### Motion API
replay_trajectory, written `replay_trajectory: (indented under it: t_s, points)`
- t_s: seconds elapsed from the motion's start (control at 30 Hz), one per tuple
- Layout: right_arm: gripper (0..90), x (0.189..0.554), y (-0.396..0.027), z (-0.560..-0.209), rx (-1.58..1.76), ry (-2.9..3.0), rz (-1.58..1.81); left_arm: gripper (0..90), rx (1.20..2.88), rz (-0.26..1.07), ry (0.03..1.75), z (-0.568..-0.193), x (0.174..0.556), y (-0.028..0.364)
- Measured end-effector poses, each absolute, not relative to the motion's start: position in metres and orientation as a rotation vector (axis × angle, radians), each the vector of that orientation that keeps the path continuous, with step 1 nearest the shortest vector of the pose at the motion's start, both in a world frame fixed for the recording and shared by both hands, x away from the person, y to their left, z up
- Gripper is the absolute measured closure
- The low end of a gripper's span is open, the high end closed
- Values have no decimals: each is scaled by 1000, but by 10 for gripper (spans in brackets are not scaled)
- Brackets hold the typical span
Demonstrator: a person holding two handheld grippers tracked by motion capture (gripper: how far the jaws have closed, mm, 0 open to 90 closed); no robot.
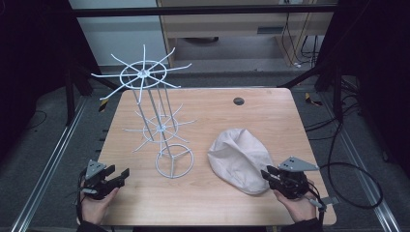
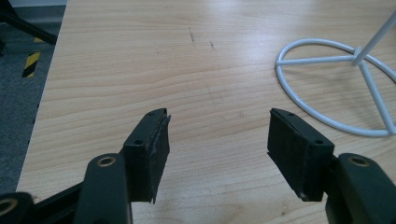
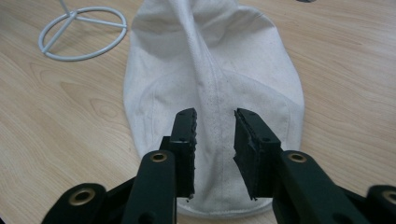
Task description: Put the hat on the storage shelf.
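The right claw (image 3: 214,140), jaws apart, is hovering over the soft, light cream fabric cap (image 3: 210,84) lying on the wooden counter (image 1: 232,193); its raised centre fold is offering a grip.

The cap (image 1: 240,159) is off-white cloth, flat and soft, with one raised fold running along its middle. It lies on the table at about 4 o'clock from the centre, near the front edge.
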State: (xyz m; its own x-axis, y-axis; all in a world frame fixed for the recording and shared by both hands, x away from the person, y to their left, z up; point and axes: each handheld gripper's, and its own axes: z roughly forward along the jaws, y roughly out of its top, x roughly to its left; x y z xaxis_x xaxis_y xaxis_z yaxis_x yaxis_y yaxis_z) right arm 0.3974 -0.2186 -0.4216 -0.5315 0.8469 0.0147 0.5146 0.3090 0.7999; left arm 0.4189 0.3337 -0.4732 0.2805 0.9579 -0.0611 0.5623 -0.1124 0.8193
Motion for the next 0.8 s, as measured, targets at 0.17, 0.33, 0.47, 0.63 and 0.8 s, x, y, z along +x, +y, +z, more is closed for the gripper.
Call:
replay_trajectory:
  t_s: [0.17, 0.33, 0.47, 0.63, 0.8]
  points:
    - [644, 405, -212, -414, 1198, 2196, 1068, 366, 1789, 653, 1376, -473, 418, 333]
    - [595, 419, -199, -403, 1179, 2206, 1062, 365, 1787, 664, 1381, -473, 419, 334]
    - [560, 428, -189, -399, 1173, 2221, 1035, 364, 1788, 665, 1383, -473, 419, 335]
    - [550, 439, -180, -397, 1161, 2252, 1015, 363, 1800, 661, 1381, -473, 420, 334]
    - [547, 451, -172, -396, 1154, 2281, 984, 363, 1801, 659, 1382, -474, 420, 334]
